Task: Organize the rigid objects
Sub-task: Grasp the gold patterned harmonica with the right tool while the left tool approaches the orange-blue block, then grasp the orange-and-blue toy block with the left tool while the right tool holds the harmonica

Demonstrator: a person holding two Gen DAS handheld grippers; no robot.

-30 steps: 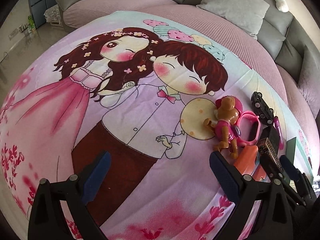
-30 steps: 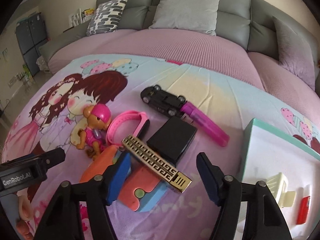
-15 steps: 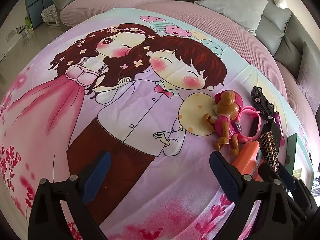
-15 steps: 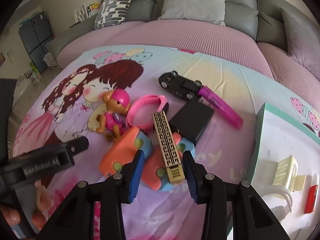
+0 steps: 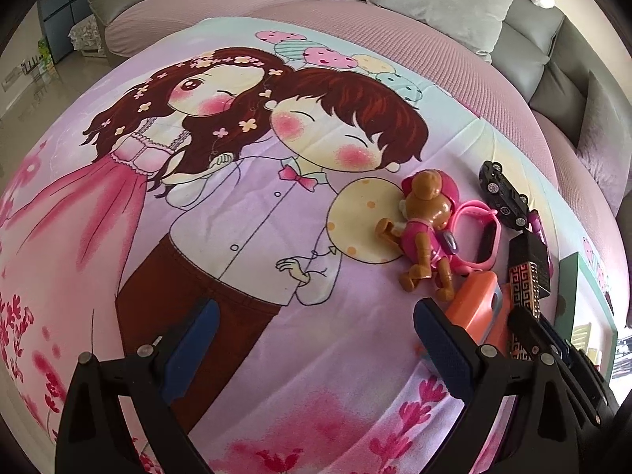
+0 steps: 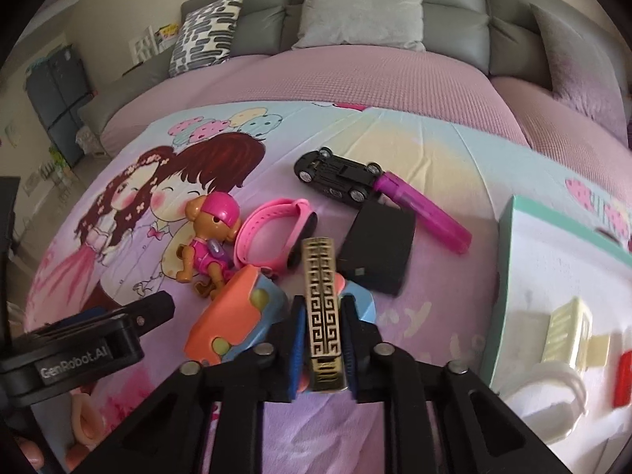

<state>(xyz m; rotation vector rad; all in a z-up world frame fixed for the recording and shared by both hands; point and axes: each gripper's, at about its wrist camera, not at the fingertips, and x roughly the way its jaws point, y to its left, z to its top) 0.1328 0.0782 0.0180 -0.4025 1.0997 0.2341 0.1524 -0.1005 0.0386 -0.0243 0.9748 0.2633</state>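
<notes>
Left wrist view: left gripper (image 5: 312,345) spread wide over soft printed blanket (image 5: 237,237), nothing between its jaws; glossy plastic dog figure (image 5: 424,233) right of center.
Right wrist view: right gripper (image 6: 322,345), jaws just closed, pinches flat gold-and-black patterned bar (image 6: 322,304), lower center.

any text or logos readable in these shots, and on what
"GenRobot.AI" in white on the black body of the left gripper, seen from the right wrist view.
Pale lettering printed on the bedsheet beside the white tray: too faint to read.
The gold-patterned bar carries only a key pattern, no words.
</notes>
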